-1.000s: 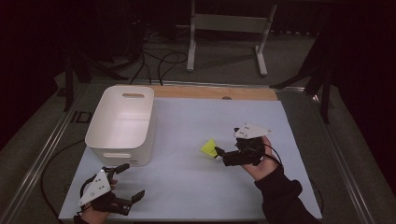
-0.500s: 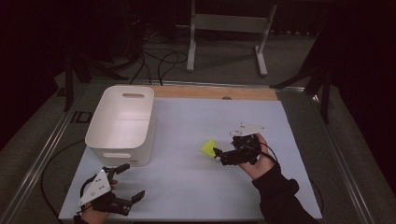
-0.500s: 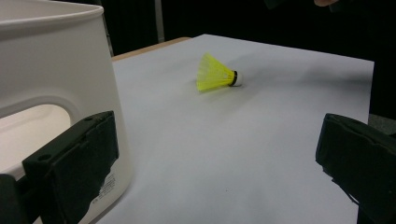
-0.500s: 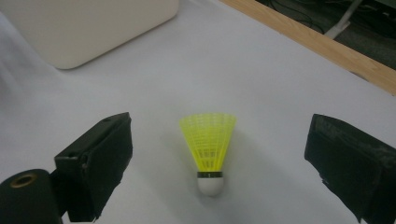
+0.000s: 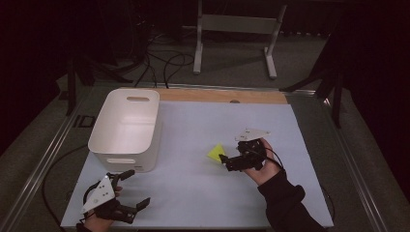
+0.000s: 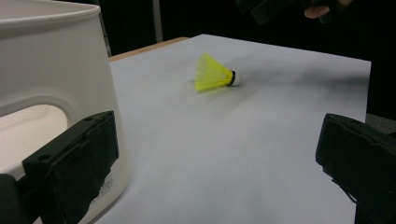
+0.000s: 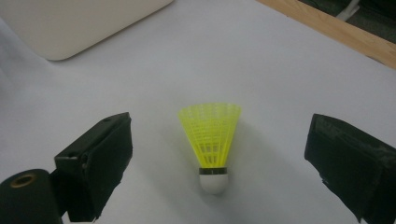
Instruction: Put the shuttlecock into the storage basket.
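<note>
1 yellow shuttlecock (image 7: 211, 140) between spread right gripper (image 5: 227, 161), left gripper (image 5: 129, 191) spread, 1 white bin (image 5: 126, 126)

the shuttlecock (image 5: 216, 153) lies on the mat (image 5: 193, 193), right of the bin (image 5: 126, 126), just before the right gripper (image 5: 225, 161).
</note>
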